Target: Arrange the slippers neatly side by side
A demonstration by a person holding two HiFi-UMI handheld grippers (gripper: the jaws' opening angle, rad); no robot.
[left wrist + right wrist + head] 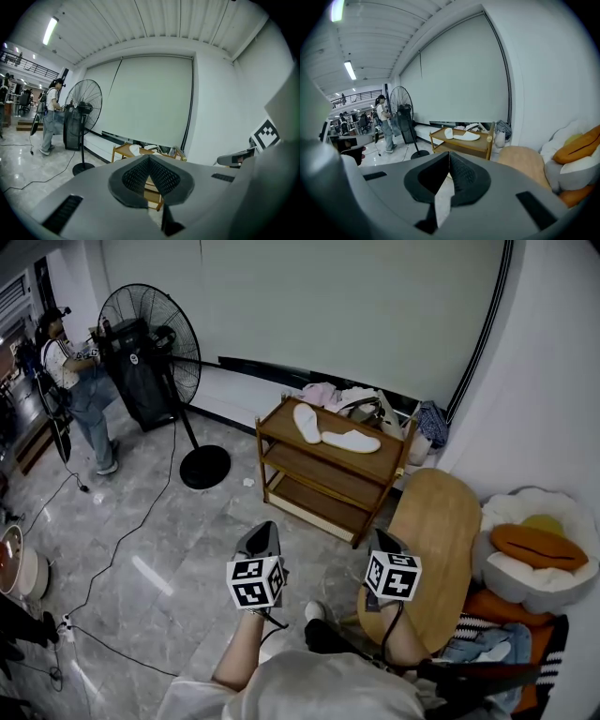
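Two white slippers lie on the top shelf of a wooden three-tier rack (389,468). One slipper (307,423) points away at an angle. The other slipper (351,441) lies crosswise to its right, their near ends almost touching. Both show in the right gripper view, the left slipper (449,133) and the right slipper (465,136), on the rack (480,146). My left gripper (260,540) and right gripper (386,542) hover over the floor well short of the rack, both shut and empty. In the left gripper view the left gripper (149,157) points at the rack (121,151).
A big standing fan (150,334) with a round base (204,467) stands left of the rack, and a person (80,381) is beside it. Cables cross the marble floor (122,540). A round wooden table (436,521) and cushions (534,549) crowd the right. Clothes (328,395) lie behind the rack.
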